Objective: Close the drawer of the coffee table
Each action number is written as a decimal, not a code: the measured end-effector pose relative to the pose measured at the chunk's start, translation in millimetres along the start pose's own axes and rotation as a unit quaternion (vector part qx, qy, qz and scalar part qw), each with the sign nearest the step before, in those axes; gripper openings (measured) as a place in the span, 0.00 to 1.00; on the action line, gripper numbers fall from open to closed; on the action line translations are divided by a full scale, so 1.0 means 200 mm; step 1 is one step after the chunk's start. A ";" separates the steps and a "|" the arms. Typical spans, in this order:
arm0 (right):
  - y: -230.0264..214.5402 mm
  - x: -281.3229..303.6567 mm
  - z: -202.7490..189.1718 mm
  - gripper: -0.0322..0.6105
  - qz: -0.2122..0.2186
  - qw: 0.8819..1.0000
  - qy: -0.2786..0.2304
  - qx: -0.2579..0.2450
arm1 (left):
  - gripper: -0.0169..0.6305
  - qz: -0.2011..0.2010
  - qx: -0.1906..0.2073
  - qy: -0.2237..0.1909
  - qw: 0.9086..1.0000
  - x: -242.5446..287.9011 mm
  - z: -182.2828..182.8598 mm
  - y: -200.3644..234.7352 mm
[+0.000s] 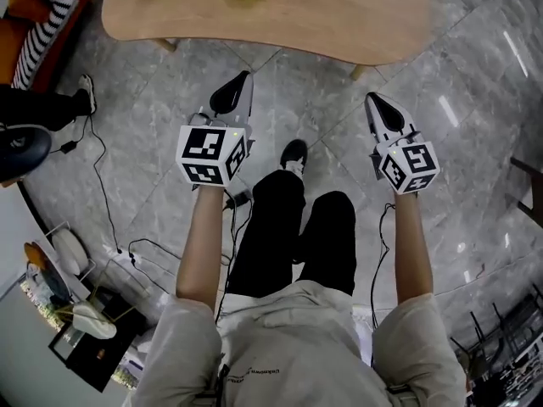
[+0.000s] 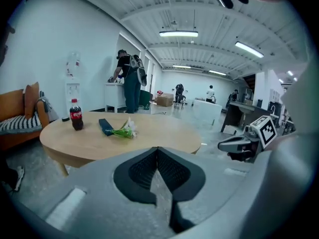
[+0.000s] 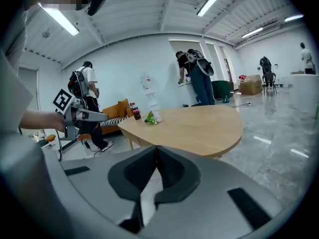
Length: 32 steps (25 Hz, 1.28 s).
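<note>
Jaws pressed together, empty, on left gripper (image 1: 244,76) and right gripper (image 1: 372,100). Desk (image 1: 339,24) at 12 o'clock; drawer unseen. I should find its front first, then push squarely with closed tips.

Long ceiling lights (image 2: 178,33) are flooding the room with bright, even white light, and only a soft, faint shadow is falling under the table (image 1: 339,15). The polished grey floor (image 1: 475,91) is throwing back pale streaks of glare. Both gripper views are bending straight lines near their edges and darkening to black at the corners. The left gripper (image 2: 157,148) and the right gripper (image 3: 156,147), close to their lenses, are looking slightly soft.
</note>
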State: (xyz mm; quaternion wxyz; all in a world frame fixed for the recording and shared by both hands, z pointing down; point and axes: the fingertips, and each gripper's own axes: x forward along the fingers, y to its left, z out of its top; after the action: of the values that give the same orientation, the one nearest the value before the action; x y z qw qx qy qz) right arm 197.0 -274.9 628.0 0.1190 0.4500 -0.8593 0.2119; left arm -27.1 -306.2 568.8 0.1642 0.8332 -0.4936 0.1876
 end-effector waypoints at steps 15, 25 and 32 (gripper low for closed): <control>0.76 -0.65 0.68 0.08 -0.019 0.998 0.031 0.046 | 0.04 -0.020 -0.079 0.011 0.997 -0.94 0.62 -0.50; 1.12 -1.19 0.99 0.08 -0.068 0.995 -0.008 0.076 | 0.04 -0.015 -0.094 -0.011 0.995 -1.47 0.86 -0.75; 1.27 -1.45 0.98 0.08 -0.070 0.992 -0.028 0.096 | 0.04 -0.011 -0.127 -0.026 0.991 -1.67 0.87 -0.85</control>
State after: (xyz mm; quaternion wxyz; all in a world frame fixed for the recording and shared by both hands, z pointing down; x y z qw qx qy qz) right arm 149.1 -29.0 276.0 0.0654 0.5242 -0.8043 0.2722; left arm 0.9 -53.4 242.4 0.2581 0.8152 -0.5087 0.0998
